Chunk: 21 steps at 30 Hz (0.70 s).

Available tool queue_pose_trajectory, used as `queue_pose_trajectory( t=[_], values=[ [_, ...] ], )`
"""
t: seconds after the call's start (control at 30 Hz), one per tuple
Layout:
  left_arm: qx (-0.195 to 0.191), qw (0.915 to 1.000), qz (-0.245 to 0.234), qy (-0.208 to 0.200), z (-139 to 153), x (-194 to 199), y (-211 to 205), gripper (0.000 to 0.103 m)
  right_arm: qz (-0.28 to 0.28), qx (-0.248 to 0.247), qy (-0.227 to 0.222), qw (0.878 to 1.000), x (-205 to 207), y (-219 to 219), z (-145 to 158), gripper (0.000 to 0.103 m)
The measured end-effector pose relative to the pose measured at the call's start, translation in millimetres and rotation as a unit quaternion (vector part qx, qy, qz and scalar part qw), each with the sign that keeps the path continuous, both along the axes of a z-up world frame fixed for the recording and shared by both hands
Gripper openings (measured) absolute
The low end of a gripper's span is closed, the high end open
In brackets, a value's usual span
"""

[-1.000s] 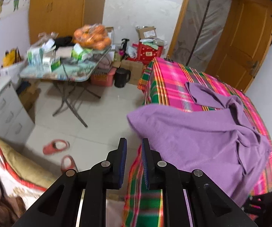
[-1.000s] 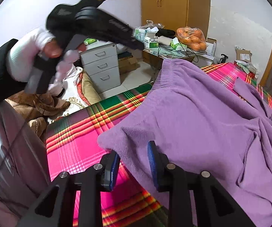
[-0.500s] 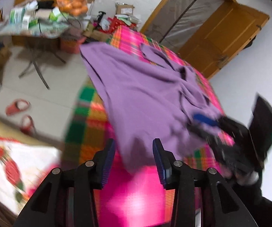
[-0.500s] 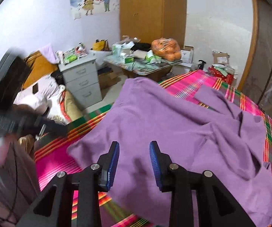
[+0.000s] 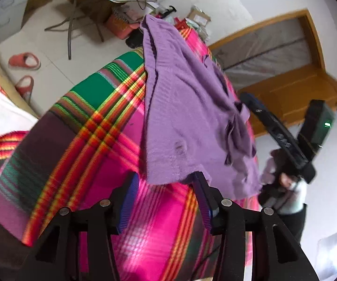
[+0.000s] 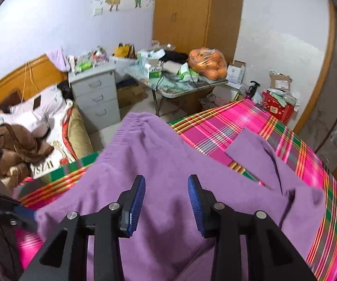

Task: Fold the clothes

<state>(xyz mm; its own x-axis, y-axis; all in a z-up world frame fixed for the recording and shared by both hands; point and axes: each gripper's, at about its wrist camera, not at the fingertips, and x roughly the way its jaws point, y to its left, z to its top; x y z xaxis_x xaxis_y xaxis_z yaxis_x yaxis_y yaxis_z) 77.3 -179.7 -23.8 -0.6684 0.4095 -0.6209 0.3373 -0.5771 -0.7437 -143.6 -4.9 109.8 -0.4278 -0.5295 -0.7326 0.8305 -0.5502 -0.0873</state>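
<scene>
A lived-in home bedroom: a bed under a pink-and-green plaid cloth [image 6: 250, 126], a tall wooden wardrobe [image 6: 192, 11], a grey drawer cabinet [image 6: 95, 98], and a cluttered folding table [image 6: 175, 84] at the far side.

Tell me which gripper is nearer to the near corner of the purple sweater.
Left. The left gripper sits open right at that corner of the purple sweater; the right gripper hovers open over its middle.

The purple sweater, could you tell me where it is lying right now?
The purple sweater lies spread on the plaid bedspread, directly ahead of both open grippers, its hem toward the folding table.
</scene>
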Motion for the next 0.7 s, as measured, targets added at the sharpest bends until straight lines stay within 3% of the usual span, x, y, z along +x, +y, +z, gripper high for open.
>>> queue_pose_trajectory(
  t=[0.17, 0.37, 0.43, 0.5, 0.63, 0.67, 0.7],
  values=[
    [0.031, 0.9994, 0.013, 0.002, -5, -14, 2, 0.056, 0.017, 0.02, -0.035, 0.999, -46, -25, -17, 0.039],
    [0.029, 0.9995, 0.015, -0.007, -7, -24, -2, 0.055, 0.028, -0.002, -0.094, 0.995, -97, -61, -32, 0.042],
    [0.027, 0.9995, 0.015, -0.01, -7, -27, -3, 0.051, 0.039, 0.001, -0.115, 0.993, -110, -74, -42, 0.043],
    [0.026, 0.9995, 0.015, -0.013, -8, -29, -5, 0.03, 0.049, 0.016, -0.118, 0.992, -116, -87, -53, 0.043],
    [0.021, 0.9995, 0.014, -0.019, -9, -35, -7, 0.027, 0.069, 0.034, -0.13, 0.989, -119, -99, -68, 0.042],
    [0.015, 0.9997, 0.01, -0.019, -7, -35, -7, 0.026, 0.068, 0.04, -0.122, 0.989, -118, -100, -67, 0.019],
    [0.012, 0.9997, 0.008, -0.019, -6, -34, -8, 0.025, 0.063, 0.044, -0.118, 0.99, -118, -99, -65, 0.004]
  ],
)
